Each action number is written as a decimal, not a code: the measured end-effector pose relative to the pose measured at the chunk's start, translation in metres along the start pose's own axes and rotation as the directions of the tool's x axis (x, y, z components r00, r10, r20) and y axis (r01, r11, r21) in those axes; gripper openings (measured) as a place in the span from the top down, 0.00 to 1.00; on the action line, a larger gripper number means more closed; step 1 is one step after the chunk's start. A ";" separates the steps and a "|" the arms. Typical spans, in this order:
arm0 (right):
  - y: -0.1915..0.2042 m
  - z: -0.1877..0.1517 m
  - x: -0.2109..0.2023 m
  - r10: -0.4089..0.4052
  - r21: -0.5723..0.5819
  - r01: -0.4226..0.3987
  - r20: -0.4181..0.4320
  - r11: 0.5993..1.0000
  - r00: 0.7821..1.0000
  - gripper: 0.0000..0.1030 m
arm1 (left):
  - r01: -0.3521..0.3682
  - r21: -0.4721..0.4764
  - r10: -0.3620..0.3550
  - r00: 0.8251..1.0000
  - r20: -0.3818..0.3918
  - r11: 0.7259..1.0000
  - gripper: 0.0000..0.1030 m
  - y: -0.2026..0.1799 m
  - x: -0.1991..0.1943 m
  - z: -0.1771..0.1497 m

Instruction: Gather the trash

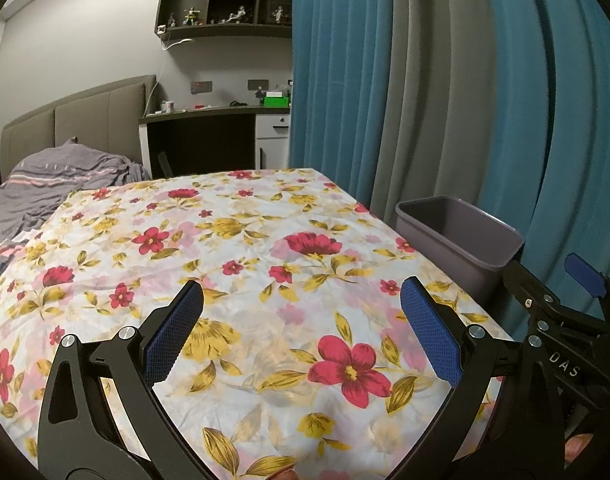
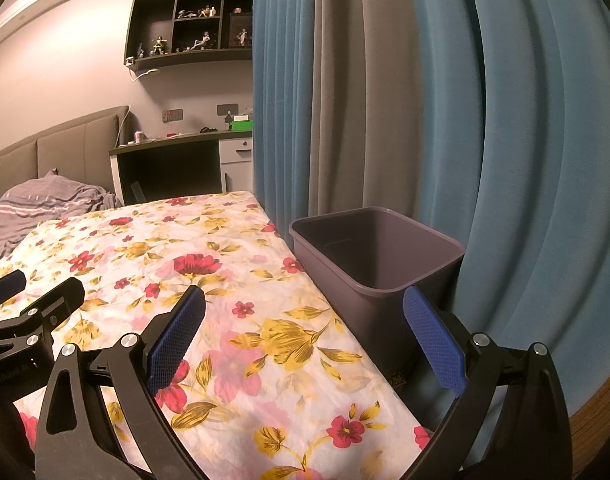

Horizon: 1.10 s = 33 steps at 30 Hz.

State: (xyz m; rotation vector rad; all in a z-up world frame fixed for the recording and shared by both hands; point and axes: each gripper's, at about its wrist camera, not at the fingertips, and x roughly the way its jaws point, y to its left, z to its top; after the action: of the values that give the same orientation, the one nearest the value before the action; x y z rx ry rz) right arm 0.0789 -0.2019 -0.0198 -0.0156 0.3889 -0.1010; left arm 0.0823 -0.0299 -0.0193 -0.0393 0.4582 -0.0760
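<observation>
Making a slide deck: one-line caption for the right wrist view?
Open right gripper hovers over the floral cloth beside an empty purple bin at the curtain.

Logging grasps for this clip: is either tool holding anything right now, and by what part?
Nothing is held. The left tool and right tool are both open and empty.

Two grippers show: the left gripper [image 1: 301, 316] and the right gripper [image 2: 305, 328], each with two blue-padded fingers spread wide and nothing between them. One grey bin [image 2: 379, 254] stands just beyond the right gripper's right finger. One floral cloth [image 1: 233, 248] lies under both grippers.
</observation>
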 end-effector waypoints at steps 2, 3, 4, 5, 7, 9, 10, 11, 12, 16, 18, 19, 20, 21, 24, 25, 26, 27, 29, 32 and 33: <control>0.000 0.000 0.000 -0.001 0.000 0.001 0.000 1.000 1.000 0.07 | -0.002 0.000 0.002 1.000 0.000 1.000 0.06 0.000 0.000 0.000; 0.000 0.000 0.000 0.001 0.001 -0.001 0.000 1.000 1.000 0.07 | -0.002 0.001 0.002 1.000 0.001 1.000 0.06 0.000 0.000 0.000; 0.000 0.000 0.000 0.001 0.001 -0.001 0.000 1.000 1.000 0.07 | -0.002 0.000 0.002 1.000 0.001 1.000 0.06 0.000 0.000 0.000; 0.000 0.000 0.000 -0.001 0.000 0.001 -0.001 1.000 1.000 0.07 | -0.002 0.000 0.002 1.000 0.000 1.000 0.06 0.000 0.000 0.000; 0.000 0.000 0.000 0.001 -0.001 -0.001 0.000 1.000 1.000 0.07 | -0.002 0.001 0.002 1.000 -0.001 1.000 0.06 -0.001 0.000 0.000; 0.000 0.000 0.000 0.000 -0.001 0.000 0.000 1.000 1.000 0.07 | -0.001 0.001 0.001 1.000 0.000 1.000 0.06 -0.001 0.000 0.000; 0.000 0.000 0.000 0.000 -0.001 0.000 -0.001 1.000 1.000 0.07 | -0.001 0.001 0.001 1.000 0.001 1.000 0.06 -0.001 0.000 0.000; 0.000 -0.001 0.000 0.001 0.000 -0.001 0.000 1.000 1.000 0.07 | -0.002 0.001 0.002 1.000 0.000 1.000 0.06 -0.001 0.000 0.000; 0.000 0.000 0.000 0.001 0.000 -0.001 0.000 1.000 1.000 0.07 | -0.003 0.001 0.003 1.000 0.000 1.000 0.06 -0.001 0.000 0.000; 0.000 0.000 0.000 -0.001 -0.001 0.001 0.000 1.000 1.000 0.07 | -0.003 0.000 0.003 1.000 0.000 1.000 0.06 -0.001 0.000 -0.001; 0.000 -0.001 0.000 0.000 0.000 0.000 0.000 1.000 1.000 0.07 | -0.003 0.002 0.003 1.000 -0.001 1.000 0.06 -0.001 0.000 -0.001; 0.000 0.000 0.000 0.000 0.001 0.000 -0.001 1.000 1.000 0.07 | -0.003 0.001 0.003 1.000 -0.001 1.000 0.06 -0.001 0.000 -0.001; 0.000 -0.001 0.000 -0.001 0.000 0.001 -0.001 1.000 1.000 0.07 | 0.000 0.000 0.000 1.000 -0.001 1.000 0.06 -0.001 0.000 -0.001; 0.000 0.000 0.000 -0.001 0.001 0.001 0.000 1.000 1.000 0.07 | 0.005 -0.002 -0.005 1.000 -0.003 1.000 0.06 -0.001 0.000 0.000; 0.000 -0.001 0.000 0.000 -0.001 0.000 0.000 1.000 1.000 0.07 | 0.028 -0.010 -0.028 1.000 -0.006 1.000 0.06 -0.002 -0.001 0.002; 0.000 -0.001 0.000 0.000 -0.001 0.000 0.000 1.000 1.000 0.07 | 0.034 -0.012 -0.034 0.999 -0.004 0.999 0.06 -0.002 -0.001 0.002; 0.000 -0.001 0.000 0.000 0.000 0.000 -0.001 1.000 1.000 0.07 | 0.036 -0.012 -0.036 0.999 0.000 0.999 0.06 -0.002 -0.002 0.003; 0.000 -0.001 0.000 0.000 0.000 0.000 -0.002 1.000 1.000 0.07 | 0.030 -0.009 -0.030 1.000 0.004 1.000 0.06 -0.002 -0.002 0.003; -0.001 0.000 0.001 0.001 0.000 -0.001 -0.003 1.000 1.000 0.07 | 0.022 0.004 -0.022 1.000 0.008 1.000 0.06 -0.002 -0.003 0.003; -0.001 0.000 0.001 -0.001 0.004 0.001 -0.005 1.000 1.000 0.07 | 0.029 0.004 -0.029 1.000 0.012 1.000 0.06 0.000 -0.003 0.002; -0.001 0.000 0.001 0.000 0.003 0.000 -0.005 1.000 1.000 0.07 | 0.029 0.010 -0.029 1.000 0.010 1.000 0.06 -0.001 -0.003 0.002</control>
State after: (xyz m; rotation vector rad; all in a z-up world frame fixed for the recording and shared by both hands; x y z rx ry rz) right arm 0.0798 -0.2034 -0.0202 -0.0123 0.3940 -0.1022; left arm 0.0805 -0.0303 -0.0166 -0.0361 0.4473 -0.1063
